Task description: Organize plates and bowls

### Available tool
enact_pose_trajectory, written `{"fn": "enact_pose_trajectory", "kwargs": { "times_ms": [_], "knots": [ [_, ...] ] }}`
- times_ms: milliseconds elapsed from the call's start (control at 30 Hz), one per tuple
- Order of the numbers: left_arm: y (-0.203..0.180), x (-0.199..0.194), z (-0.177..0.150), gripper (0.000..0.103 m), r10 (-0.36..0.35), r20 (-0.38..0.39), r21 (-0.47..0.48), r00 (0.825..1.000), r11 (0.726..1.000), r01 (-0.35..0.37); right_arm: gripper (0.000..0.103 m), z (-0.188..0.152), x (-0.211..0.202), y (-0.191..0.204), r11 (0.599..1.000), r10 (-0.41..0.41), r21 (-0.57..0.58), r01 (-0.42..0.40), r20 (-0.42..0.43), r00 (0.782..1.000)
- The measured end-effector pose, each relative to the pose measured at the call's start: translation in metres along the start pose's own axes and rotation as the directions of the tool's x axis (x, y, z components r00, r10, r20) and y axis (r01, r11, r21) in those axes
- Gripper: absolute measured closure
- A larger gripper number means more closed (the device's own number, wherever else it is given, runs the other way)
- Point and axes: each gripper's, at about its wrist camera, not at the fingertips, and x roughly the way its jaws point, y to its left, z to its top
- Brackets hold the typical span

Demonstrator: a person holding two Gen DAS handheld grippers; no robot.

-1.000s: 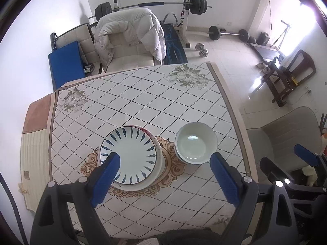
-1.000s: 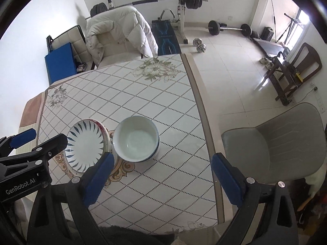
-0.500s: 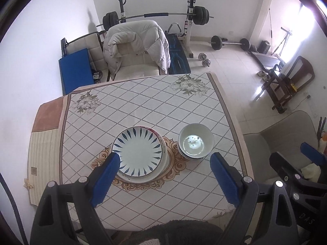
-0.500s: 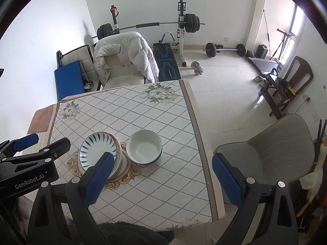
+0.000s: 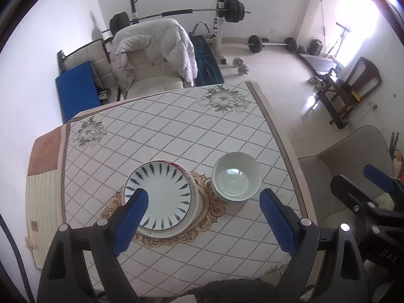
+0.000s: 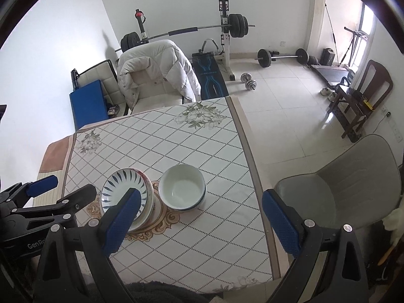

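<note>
A stack of plates [image 5: 164,198] with a white, blue-leaf plate on top sits on the table's gold medallion; it also shows in the right wrist view [image 6: 126,197]. To its right stands a stack of white bowls [image 5: 236,179], also in the right wrist view [image 6: 183,190]. My left gripper [image 5: 202,217] is open and empty, high above the table's near edge. My right gripper [image 6: 199,219] is open and empty, also held high above the near edge. Neither touches the dishes.
The table [image 5: 164,126] has a diamond-pattern cloth. A chair with a white jacket [image 5: 154,58] stands at its far side, a grey chair [image 6: 341,186] at its right. A barbell rack [image 6: 224,25] and weights fill the back of the room.
Both grippers rose and pulled back from the table over the second, so the dishes look smaller than a second ago. The plates and bowls have not moved.
</note>
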Motion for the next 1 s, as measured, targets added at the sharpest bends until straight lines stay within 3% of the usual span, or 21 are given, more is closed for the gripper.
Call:
{"fn": "enact_pose_trajectory", "kwargs": {
  "times_ms": [167,333,433,500,767,1000],
  "knots": [
    [0.002,0.062,0.028,0.013,-0.012,-0.083,0.080,0.997,0.997,0.019,0.000,0.005,0.055,-0.026,0.993,0.081,0.087,-0.074,-0.073,0.994],
    [0.007,0.129,0.053,0.013,-0.069,-0.215,0.077,0.974,0.993,0.087,0.000,0.003,0.129,-0.052,0.977,0.115,0.201,-0.076,-0.189,0.975],
    [0.008,0.172,0.065,0.017,-0.122,-0.314,0.059,0.942,0.987,0.147,0.000,-0.003,0.172,-0.061,0.970,0.124,0.233,-0.062,-0.263,0.957],
    [0.006,0.199,0.068,0.032,-0.142,-0.381,0.053,0.914,0.983,0.175,0.000,-0.008,0.200,-0.065,0.964,0.143,0.260,-0.061,-0.309,0.940],
    [-0.007,0.271,0.062,0.043,-0.170,-0.554,0.060,0.815,0.968,0.243,0.000,-0.024,0.274,-0.071,0.942,0.219,0.327,-0.081,-0.411,0.885],
    [-0.021,0.298,0.049,0.046,-0.170,-0.619,0.080,0.767,0.957,0.277,0.000,-0.028,0.309,-0.067,0.933,0.252,0.347,-0.090,-0.457,0.853]
  ]
}}
